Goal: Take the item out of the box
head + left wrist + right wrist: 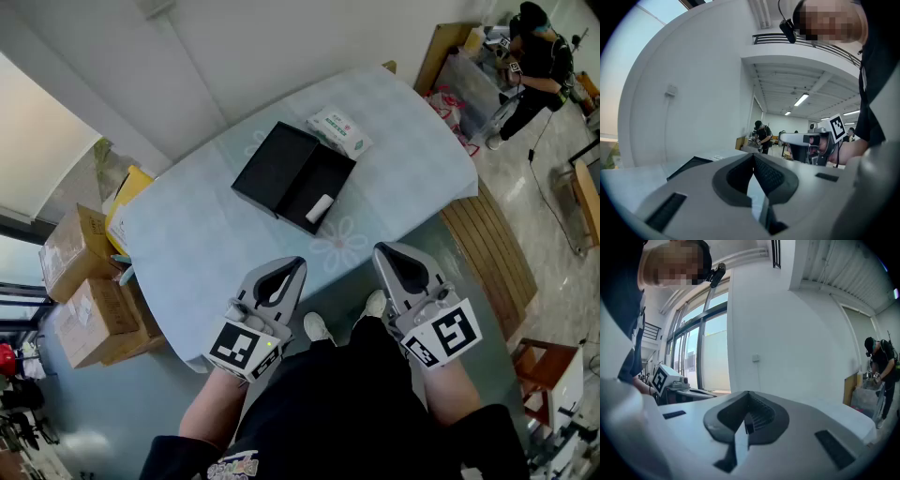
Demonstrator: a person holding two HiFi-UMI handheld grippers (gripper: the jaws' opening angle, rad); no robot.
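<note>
Left gripper [286, 272] and right gripper [392, 255]: jaws clenched, empty, at desk [206, 244] near edge. Small white item [320, 207] lies in open black box [333, 173], mid-desk. I'd open right jaws first, descend straight, pinch gently.

White item [320, 207] in open black box [293, 177]

1. This looks like a big work hall or lab, not a home.
2. The ceiling is high, with long strip lights [801, 99] and a balcony rail [806, 43] up above.
3. Tall windows [707, 345] fill one wall.
4. Cardboard boxes [94, 314] sit on the floor by the left edge of the table [206, 234].
5. Far off past the table's far corner, another person [536, 52] stands working.
</note>
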